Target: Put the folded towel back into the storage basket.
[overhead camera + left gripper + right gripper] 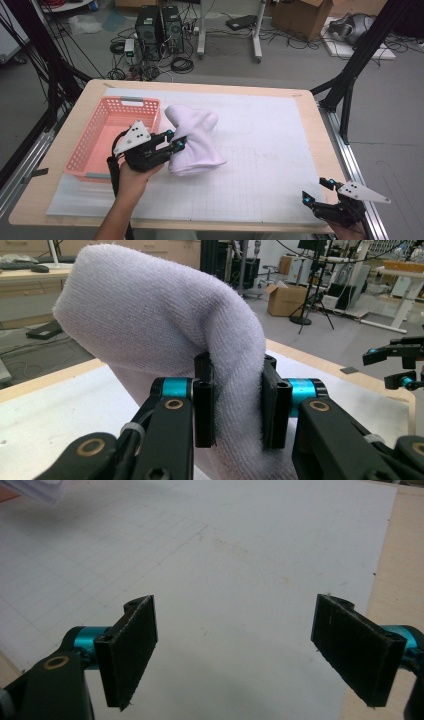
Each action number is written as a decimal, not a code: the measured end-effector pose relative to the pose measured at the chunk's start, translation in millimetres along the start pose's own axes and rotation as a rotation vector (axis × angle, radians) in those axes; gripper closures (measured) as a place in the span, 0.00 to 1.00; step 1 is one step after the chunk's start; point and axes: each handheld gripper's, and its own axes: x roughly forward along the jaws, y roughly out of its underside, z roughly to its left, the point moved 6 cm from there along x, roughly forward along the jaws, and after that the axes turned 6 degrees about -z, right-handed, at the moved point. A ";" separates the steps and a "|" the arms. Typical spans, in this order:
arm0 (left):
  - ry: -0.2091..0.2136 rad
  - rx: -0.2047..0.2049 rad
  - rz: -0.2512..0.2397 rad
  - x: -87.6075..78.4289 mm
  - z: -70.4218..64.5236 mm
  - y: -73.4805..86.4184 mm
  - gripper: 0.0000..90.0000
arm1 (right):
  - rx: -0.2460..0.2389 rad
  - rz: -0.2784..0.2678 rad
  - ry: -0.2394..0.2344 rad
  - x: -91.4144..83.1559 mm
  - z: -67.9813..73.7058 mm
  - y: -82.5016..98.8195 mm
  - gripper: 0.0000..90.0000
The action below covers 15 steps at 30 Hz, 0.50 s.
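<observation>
A white towel (192, 137) hangs lifted above the table, right beside the pink basket (102, 131). My left gripper (176, 140) is shut on a fold of the white towel (165, 330), whose cloth bulges between the two pads (204, 410). The towel's lower end rests on the white gridded mat (260, 165). My right gripper (316, 191) stands open at the table's front right corner, nothing between its jaws. In the right gripper view its pads (129, 645) stand wide apart over the bare mat (225, 580).
The pink basket sits at the left of the wooden table (307, 107). Behind the table lie computer towers (160, 30), cables and a cardboard box (300, 17). Black frame legs (350, 75) stand at the right.
</observation>
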 end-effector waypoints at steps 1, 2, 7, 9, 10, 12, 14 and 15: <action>-0.001 -0.001 -0.001 -2.2 1.9 -0.9 0.81 | 0.004 0.003 0.000 0.3 0.5 0.0 0.19; -0.002 -0.002 -0.003 -3.4 3.1 -1.6 0.81 | 0.001 0.004 0.000 1.1 0.7 0.3 0.19; -0.010 -0.006 -0.011 -11.5 11.6 -5.6 0.81 | -0.001 0.005 -0.003 3.2 1.5 0.2 0.19; -0.015 -0.005 -0.016 -14.4 14.7 -7.4 0.81 | 0.002 0.010 -0.002 3.6 1.5 0.6 0.19; -0.016 -0.006 -0.018 -16.4 16.4 -8.5 0.81 | 0.001 0.008 -0.001 4.0 1.3 0.5 0.19; -0.022 -0.003 -0.018 -19.9 19.5 -10.0 0.81 | 0.000 0.010 -0.002 4.6 1.1 0.5 0.19; -0.028 -0.001 -0.021 -23.4 22.6 -11.3 0.81 | -0.002 0.007 -0.001 5.4 1.0 0.0 0.19; -0.030 -0.003 -0.026 -24.5 23.6 -11.9 0.81 | 0.000 0.005 0.000 5.8 1.2 0.0 0.19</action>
